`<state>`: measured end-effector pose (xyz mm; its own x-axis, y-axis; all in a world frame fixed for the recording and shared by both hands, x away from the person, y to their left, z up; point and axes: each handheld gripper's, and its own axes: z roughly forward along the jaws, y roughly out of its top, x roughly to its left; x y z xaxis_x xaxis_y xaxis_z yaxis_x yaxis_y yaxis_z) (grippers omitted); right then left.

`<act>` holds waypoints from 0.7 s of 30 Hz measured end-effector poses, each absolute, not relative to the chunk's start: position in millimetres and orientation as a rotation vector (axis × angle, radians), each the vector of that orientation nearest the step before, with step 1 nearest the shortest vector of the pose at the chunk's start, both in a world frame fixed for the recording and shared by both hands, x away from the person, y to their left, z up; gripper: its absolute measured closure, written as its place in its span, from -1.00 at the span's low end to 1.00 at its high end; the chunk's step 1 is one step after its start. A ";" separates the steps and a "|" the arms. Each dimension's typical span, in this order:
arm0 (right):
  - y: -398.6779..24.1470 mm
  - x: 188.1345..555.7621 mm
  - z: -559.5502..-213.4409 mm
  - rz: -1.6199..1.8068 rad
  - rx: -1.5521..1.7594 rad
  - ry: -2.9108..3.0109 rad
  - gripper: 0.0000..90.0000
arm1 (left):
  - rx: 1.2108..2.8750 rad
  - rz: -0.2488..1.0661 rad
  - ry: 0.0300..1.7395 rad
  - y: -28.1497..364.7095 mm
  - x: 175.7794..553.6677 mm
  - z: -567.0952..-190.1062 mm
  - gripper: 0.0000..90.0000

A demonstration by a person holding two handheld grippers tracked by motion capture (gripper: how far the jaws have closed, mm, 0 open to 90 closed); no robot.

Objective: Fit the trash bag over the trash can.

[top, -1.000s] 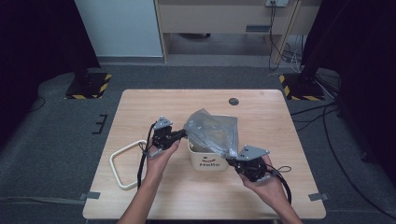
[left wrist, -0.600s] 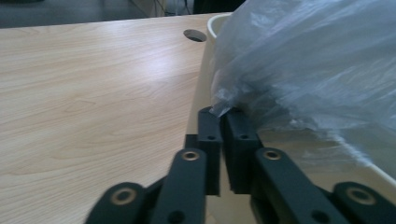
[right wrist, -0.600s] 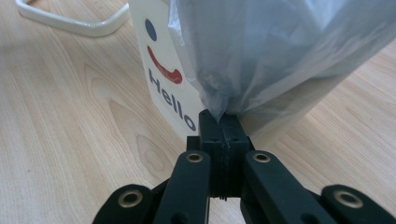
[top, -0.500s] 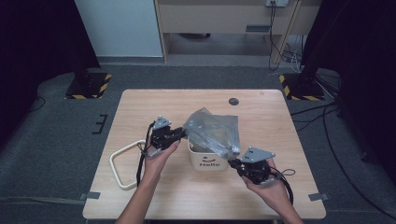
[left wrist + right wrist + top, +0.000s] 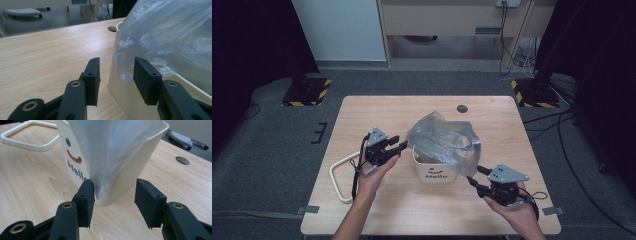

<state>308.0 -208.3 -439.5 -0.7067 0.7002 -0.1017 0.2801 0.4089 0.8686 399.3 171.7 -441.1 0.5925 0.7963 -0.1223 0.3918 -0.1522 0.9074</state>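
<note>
A cream bin (image 5: 434,172) printed "Hello" stands mid-table, with a clear plastic bag (image 5: 444,142) bunched in and over its mouth. My left gripper (image 5: 401,142) sits just left of the bin's rim. Its jaws have just been opening and stand open. In the left gripper view (image 5: 116,77) the bag (image 5: 170,32) hangs over the bin wall (image 5: 120,92) by the right pad, unpinched. My right gripper (image 5: 477,176), at the bin's near-right corner, has also just been opening. In the right gripper view (image 5: 115,200) a bag (image 5: 112,145) corner hangs beside the left pad, outside the bin (image 5: 135,167).
A cream rectangular ring (image 5: 341,172) lies flat on the table's left part, also seen as the ring (image 5: 30,142) behind the bin. A dark round cable hole (image 5: 462,108) sits near the far edge. The wooden table (image 5: 512,145) has free room right of the bin.
Both grippers went from shut to open and let go of the bag. The left drew slightly left of the bin and the right moved right and nearer, away from the bag.
</note>
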 end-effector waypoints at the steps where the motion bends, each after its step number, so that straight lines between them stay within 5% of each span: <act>1: -210.9 307.1 -438.8 1.242 0.838 2.215 0.10 | 1.763 0.492 0.971 172.4 398.5 -440.6 0.27; 21: -226.7 301.4 -441.2 1.233 0.857 2.198 -0.05 | 1.774 0.486 0.867 156.5 373.8 -425.0 0.27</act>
<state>301.4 -226.7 -441.2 -0.6917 0.7153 -0.0994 0.2882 0.3996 0.8702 373.8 156.5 -425.0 0.6545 0.7519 -0.0797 0.3236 -0.1833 0.9283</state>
